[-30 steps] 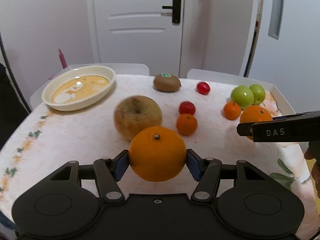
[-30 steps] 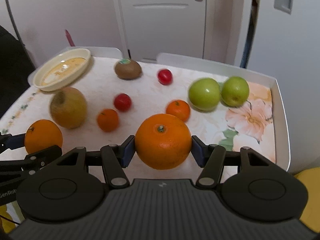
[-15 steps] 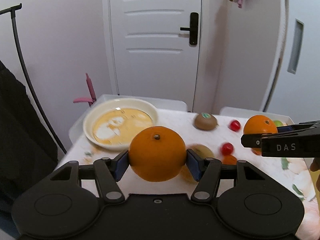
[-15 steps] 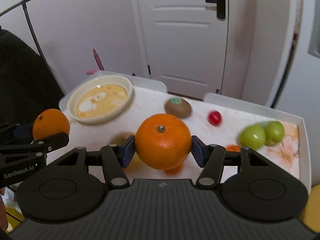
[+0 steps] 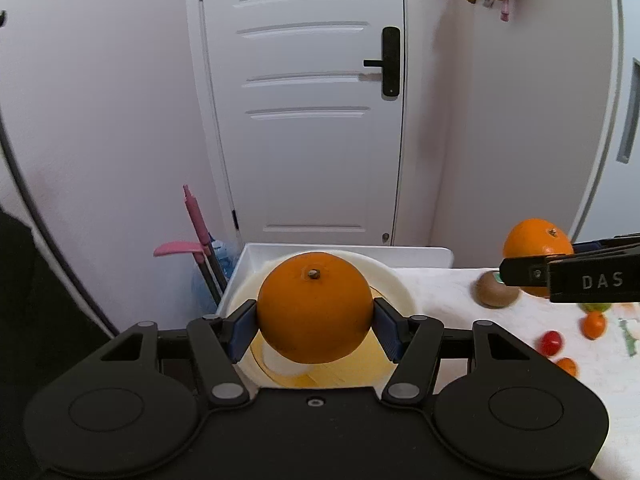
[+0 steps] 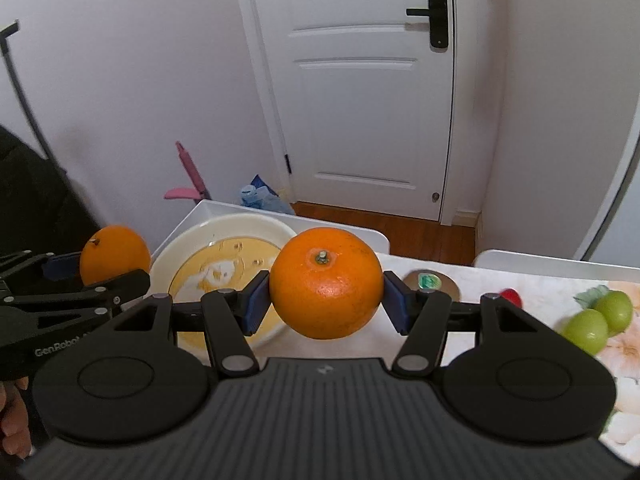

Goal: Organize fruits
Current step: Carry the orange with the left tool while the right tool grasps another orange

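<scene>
I have one orange (image 5: pixel 313 307) clenched in my left gripper (image 5: pixel 314 322) above the cream bowl (image 5: pixel 396 286), ready to drop. My right gripper (image 6: pixel 326 300) grasps a second orange (image 6: pixel 326 283), probably just short of the bowl's rim; the desk (image 6: pixel 476 280) holds the rest.

A home: white panelled door (image 5: pixel 308 120), floral-clothed table (image 6: pixel 520 292) of fruit

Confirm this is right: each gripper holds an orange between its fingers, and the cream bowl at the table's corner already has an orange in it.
Not quite. The cream bowl holds no orange; the right wrist view shows its inside bare. Rest stands: the left gripper holds an orange, the right gripper holds another orange.
</scene>
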The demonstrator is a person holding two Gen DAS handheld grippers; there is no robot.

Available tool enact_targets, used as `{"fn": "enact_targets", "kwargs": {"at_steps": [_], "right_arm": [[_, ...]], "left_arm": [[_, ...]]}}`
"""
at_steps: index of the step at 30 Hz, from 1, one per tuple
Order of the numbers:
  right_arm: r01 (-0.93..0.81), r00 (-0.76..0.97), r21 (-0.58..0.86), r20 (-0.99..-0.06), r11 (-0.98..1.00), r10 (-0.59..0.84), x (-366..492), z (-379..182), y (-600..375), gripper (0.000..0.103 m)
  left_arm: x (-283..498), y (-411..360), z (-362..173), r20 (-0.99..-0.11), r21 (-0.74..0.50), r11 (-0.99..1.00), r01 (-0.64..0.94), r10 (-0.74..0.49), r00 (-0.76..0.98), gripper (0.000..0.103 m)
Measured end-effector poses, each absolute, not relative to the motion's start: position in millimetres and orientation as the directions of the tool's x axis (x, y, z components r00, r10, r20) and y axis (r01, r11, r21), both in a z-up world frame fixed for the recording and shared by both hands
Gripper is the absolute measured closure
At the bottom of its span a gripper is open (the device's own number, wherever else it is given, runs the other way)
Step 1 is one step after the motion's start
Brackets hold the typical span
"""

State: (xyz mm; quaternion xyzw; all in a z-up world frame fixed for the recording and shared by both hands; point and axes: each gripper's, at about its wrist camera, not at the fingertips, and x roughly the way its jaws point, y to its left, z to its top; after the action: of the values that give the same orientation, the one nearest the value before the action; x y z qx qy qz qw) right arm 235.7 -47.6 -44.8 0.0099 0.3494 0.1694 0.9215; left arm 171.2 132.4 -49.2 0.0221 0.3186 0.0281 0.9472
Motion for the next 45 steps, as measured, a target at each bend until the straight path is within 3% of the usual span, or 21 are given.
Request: {"fn": "enact_targets", "kwargs": {"at_steps": [15, 25, 27, 28, 29, 45], "right_arm": [[-0.177, 0.676, 0.123, -0.706, 0.976, 0.211, 292, -85, -7, 0.029], [-0.143, 0.669, 0.106, -0.722, 0.984, 0.175, 303, -88, -4, 0.029], [-0.14, 0.669, 0.1, -0.724, 0.985, 0.169, 303, -86, -5, 0.029], [-0.141, 0.669, 0.1, -0.723, 0.985, 0.169, 302, -85, -4, 0.029], [-0.142, 0.669, 0.102, -0.723, 0.985, 0.172, 302, -84, -4, 0.029], [-0.385, 0.609, 0.067, -0.731, 0.92, 0.308, 306, -97, 33, 0.029]], "left_arm": [[276, 177, -117, -0.669, 0.088, 0.99, 0.111, -0.024, 0.743, 0.038], [297, 176, -140, -0.703, 0.091, 0.983, 0.161, -0.051, 0.709, 0.036], [294, 177, -139, -0.693, 0.093, 0.982, 0.166, -0.056, 0.718, 0.023], [293, 177, -136, -0.682, 0.099, 0.981, 0.166, -0.055, 0.729, 0.011], [292, 176, -132, -0.67, 0.102, 0.981, 0.163, -0.053, 0.74, 0.007], [230, 191, -106, -0.685, 0.066, 0.997, 0.031, 0.023, 0.728, 0.003]]}}
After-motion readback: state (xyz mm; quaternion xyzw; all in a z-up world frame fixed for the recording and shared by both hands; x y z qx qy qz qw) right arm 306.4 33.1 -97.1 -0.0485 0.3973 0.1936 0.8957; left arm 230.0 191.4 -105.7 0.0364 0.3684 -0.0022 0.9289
